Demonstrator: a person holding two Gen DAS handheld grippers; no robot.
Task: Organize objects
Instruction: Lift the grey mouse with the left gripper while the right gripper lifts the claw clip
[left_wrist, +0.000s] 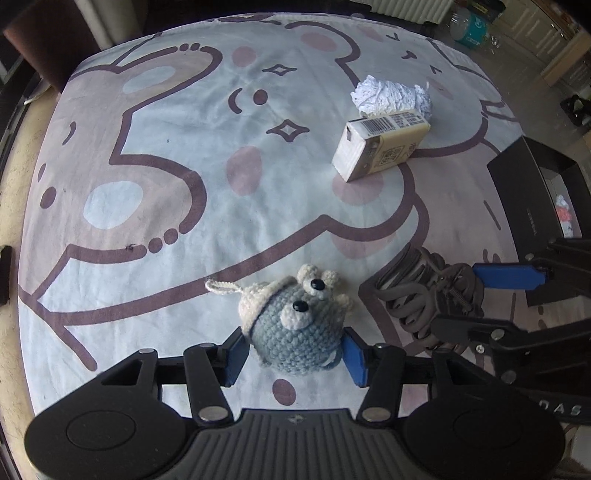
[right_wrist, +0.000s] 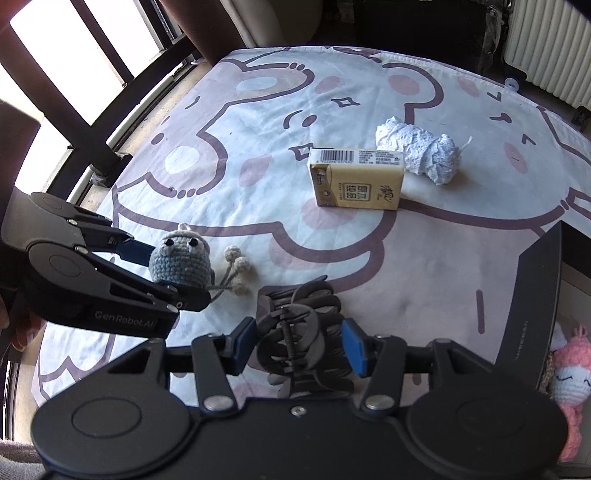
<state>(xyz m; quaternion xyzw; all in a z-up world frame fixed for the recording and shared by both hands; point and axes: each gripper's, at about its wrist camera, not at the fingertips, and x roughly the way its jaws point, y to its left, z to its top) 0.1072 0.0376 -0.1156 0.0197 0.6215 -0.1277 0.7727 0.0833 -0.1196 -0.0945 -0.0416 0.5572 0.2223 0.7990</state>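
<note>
A blue-grey crochet toy (left_wrist: 295, 325) with a white cap lies on the cartoon-print cloth (left_wrist: 147, 155). My left gripper (left_wrist: 295, 356) has its blue pads on both sides of the toy, touching it; it also shows in the right wrist view (right_wrist: 173, 269) around the toy (right_wrist: 181, 258). My right gripper (right_wrist: 299, 347) straddles a dark grey hair claw clip (right_wrist: 299, 332), pads at its sides. That clip (left_wrist: 424, 295) and the right gripper (left_wrist: 480, 299) show at the right of the left wrist view.
A tan tissue pack (right_wrist: 356, 179) and a white lace bundle (right_wrist: 421, 149) lie farther back on the cloth. A black box (right_wrist: 532, 306) stands at the right edge, with a pink and white plush (right_wrist: 569, 380) inside. A radiator (right_wrist: 546, 40) is at the back right.
</note>
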